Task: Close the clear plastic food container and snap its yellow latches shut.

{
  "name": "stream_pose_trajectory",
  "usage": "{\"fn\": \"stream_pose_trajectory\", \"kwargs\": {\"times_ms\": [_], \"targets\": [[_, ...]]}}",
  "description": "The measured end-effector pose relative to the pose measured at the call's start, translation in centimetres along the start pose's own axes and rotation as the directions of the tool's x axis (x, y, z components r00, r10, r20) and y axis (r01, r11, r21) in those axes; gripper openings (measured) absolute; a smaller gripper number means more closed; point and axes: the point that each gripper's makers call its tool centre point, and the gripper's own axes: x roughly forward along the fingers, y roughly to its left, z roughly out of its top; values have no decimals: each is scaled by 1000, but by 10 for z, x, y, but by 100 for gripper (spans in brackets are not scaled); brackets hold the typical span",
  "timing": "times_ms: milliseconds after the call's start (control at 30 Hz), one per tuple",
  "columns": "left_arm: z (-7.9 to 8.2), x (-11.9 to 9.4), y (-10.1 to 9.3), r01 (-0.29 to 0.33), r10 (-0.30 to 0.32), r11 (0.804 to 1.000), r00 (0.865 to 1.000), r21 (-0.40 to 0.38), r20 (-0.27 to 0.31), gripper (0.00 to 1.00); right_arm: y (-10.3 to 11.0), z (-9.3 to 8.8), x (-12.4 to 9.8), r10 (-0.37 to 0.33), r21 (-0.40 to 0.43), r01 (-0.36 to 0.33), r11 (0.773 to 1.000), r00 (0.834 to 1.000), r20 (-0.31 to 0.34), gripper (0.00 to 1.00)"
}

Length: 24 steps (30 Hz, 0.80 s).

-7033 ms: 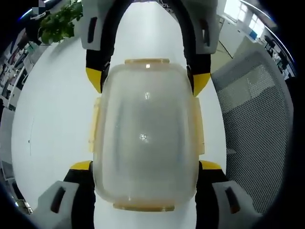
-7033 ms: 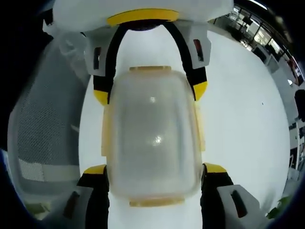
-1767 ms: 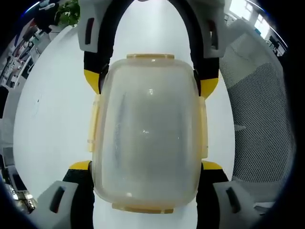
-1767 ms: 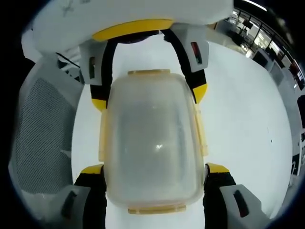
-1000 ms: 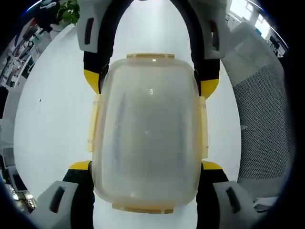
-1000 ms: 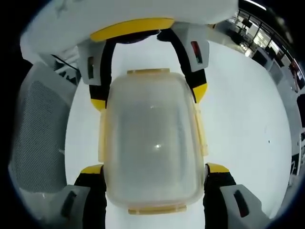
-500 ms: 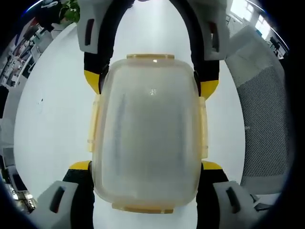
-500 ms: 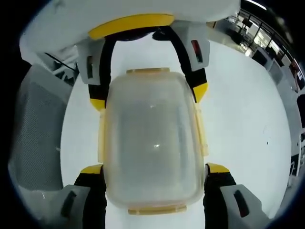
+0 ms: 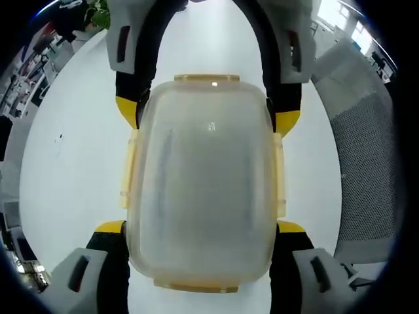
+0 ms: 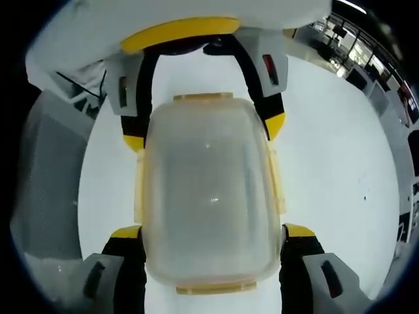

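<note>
White round tabletop (image 9: 72,163) lies below. Both my left gripper (image 9: 203,226) and right gripper (image 10: 213,230) clamp the clear rectangular plastic container (image 9: 203,190) with yellow latches (image 9: 206,79) from opposite ends.

- The clear plastic food container (image 9: 203,186) is frosted and rounded-rectangular, lid on, lying between the yellow-tipped fingers (image 9: 126,110) at both ends.
- Its pale yellow latches (image 9: 206,79) sit on all four sides; whether they are snapped shut cannot be told.
</note>
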Motion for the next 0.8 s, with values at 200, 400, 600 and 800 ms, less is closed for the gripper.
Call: {"fn": "stream_pose_trajectory", "kwargs": {"times_ms": [200,400,600,800], "targets": [[0,0,10,0,0,1000,1000,1,-2,89,-10,1,1,-3,3,3,1000,1000,-1,85],[0,0,19,0,0,1000,1000,2,-2,89,-19,3,-1,-5,4,5,1000,1000,2,85],[0,-1,26,0,0,1000,1000,1,-1,89,-25,4,-1,-4,2,4,1000,1000,2,85],[-2,1,33,0,0,1000,1000,1,-7,89,-33,4,0,-5,2,5,1000,1000,-3,85]]}}
